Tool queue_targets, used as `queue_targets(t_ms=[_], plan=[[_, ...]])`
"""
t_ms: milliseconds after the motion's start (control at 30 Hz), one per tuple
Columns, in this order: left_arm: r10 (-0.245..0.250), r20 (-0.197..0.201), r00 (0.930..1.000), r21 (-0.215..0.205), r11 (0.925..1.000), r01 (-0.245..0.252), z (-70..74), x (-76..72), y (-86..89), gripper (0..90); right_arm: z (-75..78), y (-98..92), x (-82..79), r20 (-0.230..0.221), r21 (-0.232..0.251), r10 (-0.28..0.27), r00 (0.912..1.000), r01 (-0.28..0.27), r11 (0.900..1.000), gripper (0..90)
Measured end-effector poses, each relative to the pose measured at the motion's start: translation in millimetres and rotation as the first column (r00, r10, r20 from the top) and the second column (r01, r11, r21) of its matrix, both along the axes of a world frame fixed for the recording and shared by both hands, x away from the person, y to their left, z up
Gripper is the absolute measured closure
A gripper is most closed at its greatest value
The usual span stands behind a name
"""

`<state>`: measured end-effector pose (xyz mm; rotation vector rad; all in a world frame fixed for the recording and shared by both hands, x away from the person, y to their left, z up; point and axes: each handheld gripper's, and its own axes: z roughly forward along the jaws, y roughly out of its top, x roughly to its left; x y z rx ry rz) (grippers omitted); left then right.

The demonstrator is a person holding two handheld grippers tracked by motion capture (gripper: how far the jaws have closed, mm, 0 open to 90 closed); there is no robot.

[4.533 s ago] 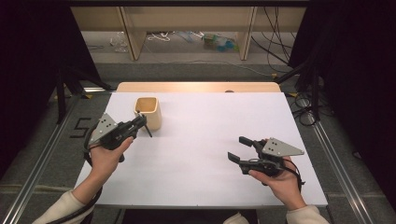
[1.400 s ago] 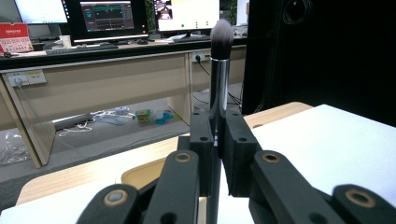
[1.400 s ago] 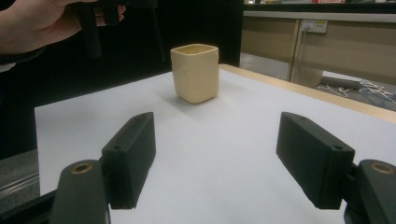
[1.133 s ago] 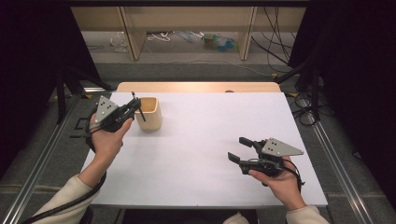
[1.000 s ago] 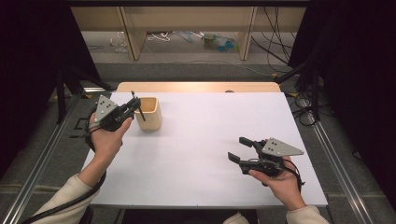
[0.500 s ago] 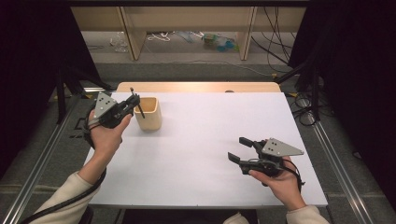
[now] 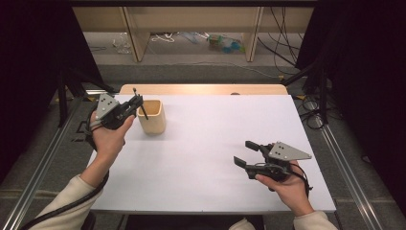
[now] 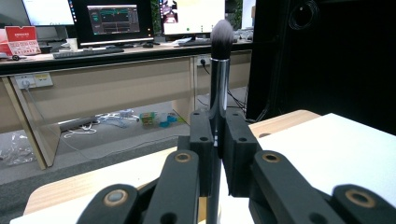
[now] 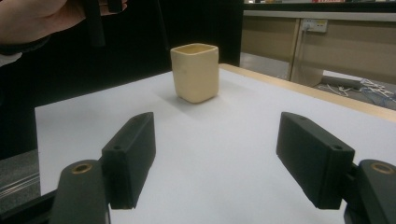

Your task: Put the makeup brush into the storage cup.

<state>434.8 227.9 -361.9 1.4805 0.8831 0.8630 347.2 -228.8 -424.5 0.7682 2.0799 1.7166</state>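
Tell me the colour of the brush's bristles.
Dark grey with paler tips on the brush; the left gripper view shows it best.

worktop (image 7: 201, 158): centre frame | cup (image 7: 152, 116): on worktop, upper left | left gripper (image 7: 136, 103): just left of cup, brush (image 7: 140, 105) upright between its pads, above cup rim | right gripper (image 7: 245, 153): lower right, well apart from cup | shelf unit (image 7: 191, 19): top, behind worktop

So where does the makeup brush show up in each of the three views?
High view: the makeup brush is upper left, held in the left hand-held gripper, slanting over the cup's rim.
Left gripper view: centre, the makeup brush stands upright between the closed jaws, bristles on top.
Right gripper view: top left, by the hand, dark shapes too unclear to tell.
Shared landmark: the cream cup, also.
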Motion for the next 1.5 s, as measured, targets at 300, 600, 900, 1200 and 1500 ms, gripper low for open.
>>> queue_targets(t_ms=[300, 600, 900, 1200, 1500], plan=[[0.002, 0.000, 1.0000, -0.003, 1.0000, -0.002, 0.7, 1.9, -0.3, 83.5, -0.3, -0.6, 1.8, 0.032, -0.005, -0.006, 0.9995, 0.006, 1.000, 29.6], [0.007, -0.002, 1.0000, -0.007, 0.9999, -0.007, 3.3, 3.1, 0.4, 83.5, -0.3, -0.6, 2.0, 0.033, -0.006, -0.007, 0.9994, 0.007, 1.000, 29.6], [0.011, -0.001, 0.9999, -0.011, 0.9999, -0.011, 5.0, 5.7, 0.4, 83.5, 0.0, -1.7, 1.7, 0.026, -0.017, -0.012, 0.9996, 0.012, 1.000, 29.6], [0.012, -0.001, 0.9999, -0.012, 0.9999, -0.012, 5.4, 8.3, -1.5, 83.5, -0.1, -1.1, 1.8, 0.031, -0.014, -0.007, 0.9995, 0.007, 1.000, 29.6], [0.018, 0.001, 0.9998, -0.013, 0.9997, -0.018, 6.5, 11.7, -0.3, 83.5, -0.5, -1.1, 2.3, 0.033, -0.015, -0.006, 0.9994, 0.007, 1.000, 29.6]])
